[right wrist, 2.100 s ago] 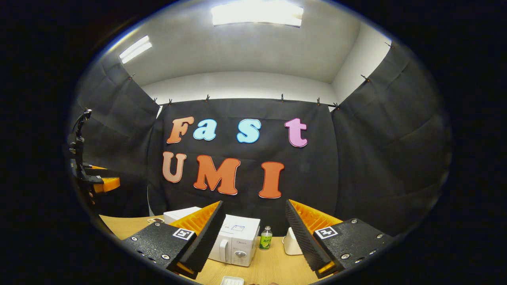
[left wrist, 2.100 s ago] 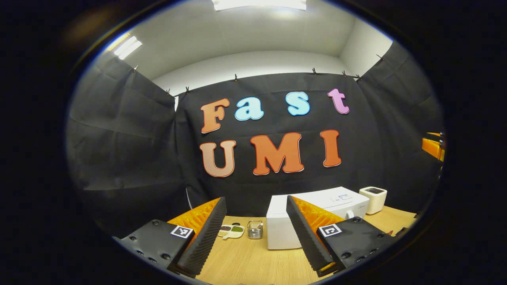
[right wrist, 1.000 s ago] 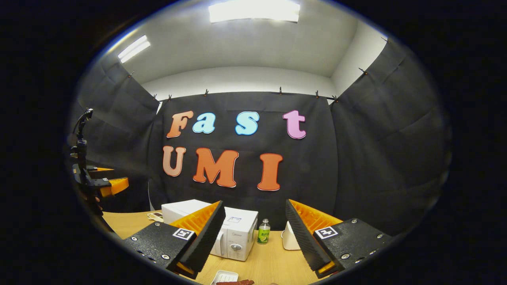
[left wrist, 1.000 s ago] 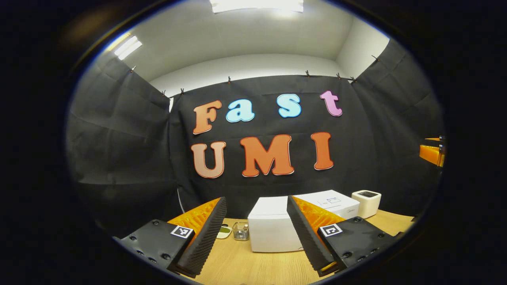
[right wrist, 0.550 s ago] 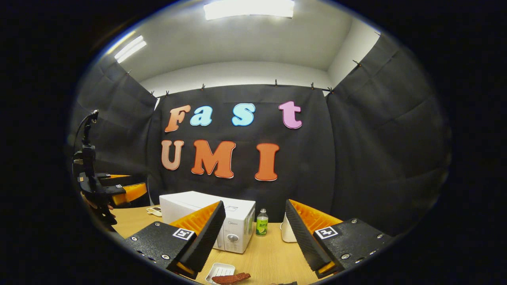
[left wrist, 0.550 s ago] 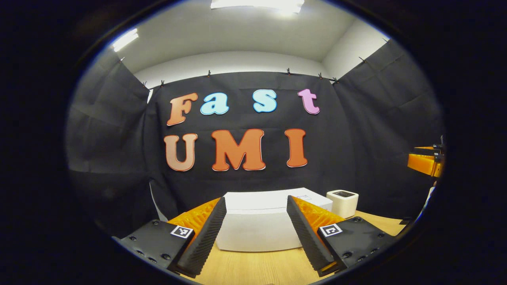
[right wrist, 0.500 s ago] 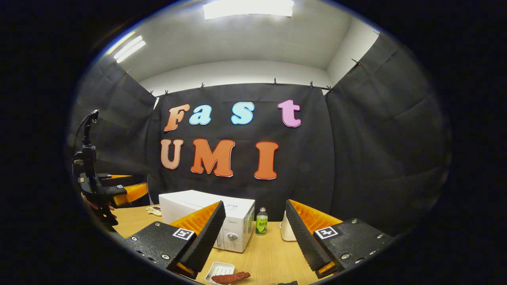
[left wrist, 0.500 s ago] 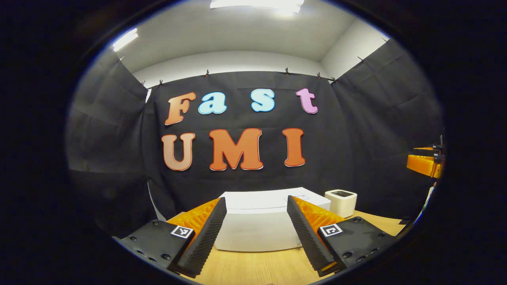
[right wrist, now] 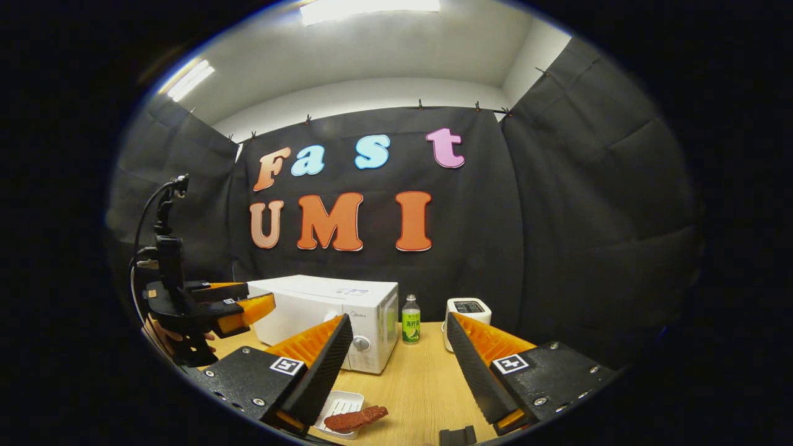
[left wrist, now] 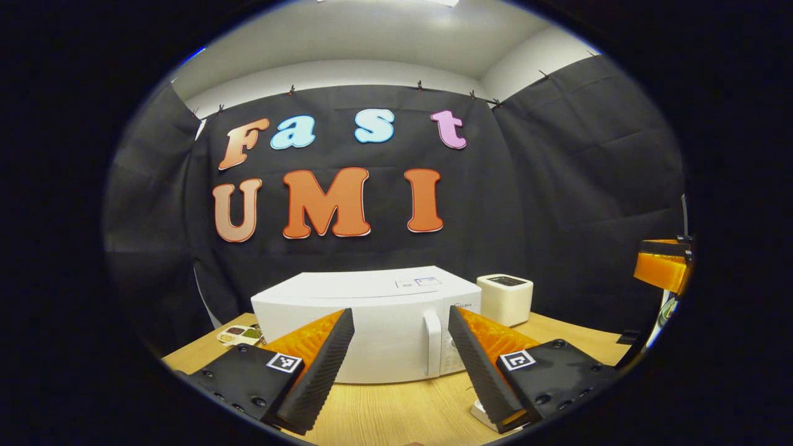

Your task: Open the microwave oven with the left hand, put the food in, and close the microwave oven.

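The white microwave (left wrist: 372,310) stands on the wooden table with its door closed and its vertical handle (left wrist: 432,344) facing me. My left gripper (left wrist: 403,365) is open in front of it, the handle showing between its fingers a short way off. In the right gripper view the microwave (right wrist: 328,306) sits at mid-left, and the left gripper (right wrist: 245,298) hovers open by its left front, held by a hand (right wrist: 167,337). A brown piece of food (right wrist: 356,418) lies on a white plate (right wrist: 337,404) just below my right gripper (right wrist: 399,371), which is open and holds nothing.
A white toaster-like box (left wrist: 505,297) stands right of the microwave, with a green bottle (right wrist: 410,322) between them. A small dish of beans (left wrist: 238,334) lies left of the microwave. A black object (right wrist: 455,437) sits at the table's near edge.
The left gripper has swung round toward the microwave's front and come closer, so the handle now shows. The right gripper has tipped downward, bringing the plate and food into view.
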Action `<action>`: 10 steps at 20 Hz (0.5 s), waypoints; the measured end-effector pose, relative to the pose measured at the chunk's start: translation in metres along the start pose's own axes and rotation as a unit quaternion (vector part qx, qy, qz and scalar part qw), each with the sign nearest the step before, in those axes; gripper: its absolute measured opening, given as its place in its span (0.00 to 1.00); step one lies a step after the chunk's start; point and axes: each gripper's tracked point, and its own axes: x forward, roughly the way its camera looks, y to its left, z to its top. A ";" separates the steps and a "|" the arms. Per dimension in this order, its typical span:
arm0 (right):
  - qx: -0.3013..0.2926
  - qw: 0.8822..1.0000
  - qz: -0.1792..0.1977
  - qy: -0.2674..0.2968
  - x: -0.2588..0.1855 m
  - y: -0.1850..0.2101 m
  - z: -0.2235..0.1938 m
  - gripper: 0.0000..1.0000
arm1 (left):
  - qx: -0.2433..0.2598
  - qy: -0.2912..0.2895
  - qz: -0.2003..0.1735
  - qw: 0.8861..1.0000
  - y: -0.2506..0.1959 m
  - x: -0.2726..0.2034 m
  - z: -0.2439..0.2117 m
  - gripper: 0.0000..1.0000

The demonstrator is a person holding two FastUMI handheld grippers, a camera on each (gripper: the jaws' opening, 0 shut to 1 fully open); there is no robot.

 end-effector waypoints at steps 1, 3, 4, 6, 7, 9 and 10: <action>0.005 1.000 0.000 0.004 0.002 -0.002 -0.006 0.95 | 0.002 0.004 -0.002 1.000 -0.005 0.007 -0.007 1.00; 0.016 1.000 0.002 0.013 0.004 -0.007 -0.017 0.95 | 0.000 0.015 -0.004 1.000 -0.014 0.018 -0.021 1.00; 0.021 1.000 0.001 0.017 0.006 -0.010 -0.022 0.95 | -0.004 0.017 -0.008 1.000 -0.019 0.024 -0.026 1.00; 0.030 0.999 0.000 0.025 0.011 -0.015 -0.033 0.95 | -0.003 0.019 -0.012 1.000 -0.027 0.035 -0.033 0.95; 0.034 0.999 0.001 0.027 0.012 -0.016 -0.038 0.95 | -0.001 0.019 -0.014 1.000 -0.032 0.040 -0.036 0.95; 0.040 0.999 0.002 0.030 0.014 -0.017 -0.047 0.95 | 0.005 0.020 -0.016 1.000 -0.041 0.049 -0.046 0.95; 0.042 0.999 0.000 0.032 0.016 -0.019 -0.052 0.95 | 0.008 0.023 -0.016 1.000 -0.044 0.055 -0.051 1.00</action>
